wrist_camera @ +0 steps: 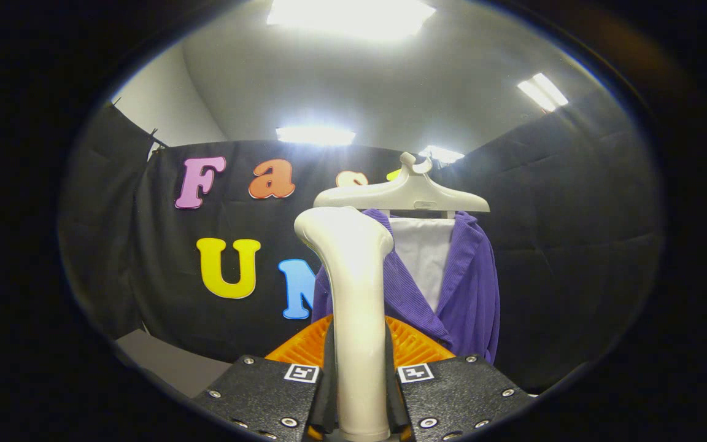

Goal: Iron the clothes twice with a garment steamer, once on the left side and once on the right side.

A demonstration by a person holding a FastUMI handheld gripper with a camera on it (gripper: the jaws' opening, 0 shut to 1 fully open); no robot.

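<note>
The gripper (pixel 358 393) sits at the bottom centre of the frame, its two fingers (pixel 261 393) drawn in narrow and pressing on either side of the steamer (pixel 353 294) handle. The steamer rises upright from between them through the middle of the frame, and its flared head ends just below and left of the hanger (pixel 402 193). In the picture the head overlaps the left shoulder of the jacket (pixel 470 294); whether it touches the cloth cannot be told.

The jacket, purple and ribbed, hangs beyond the fingers, right of centre, on the pale hanger. Its front falls open over a white panel (pixel 424 258) (a shirt or a lining, hard to say). Its right edge runs straight down against the booth wall (pixel 574 245), with a broad stretch of bare wall to the right of it. Its left edge is hidden behind the steamer.

An orange ribbed part (pixel 409 347) fans out low behind the handle, just above the fingers. At the lower left a grey surface (pixel 169 362) shows its corner beside the left finger. Above the wall, the upper frame holds an open ceiling (pixel 390 86) with bright light panels.
</note>
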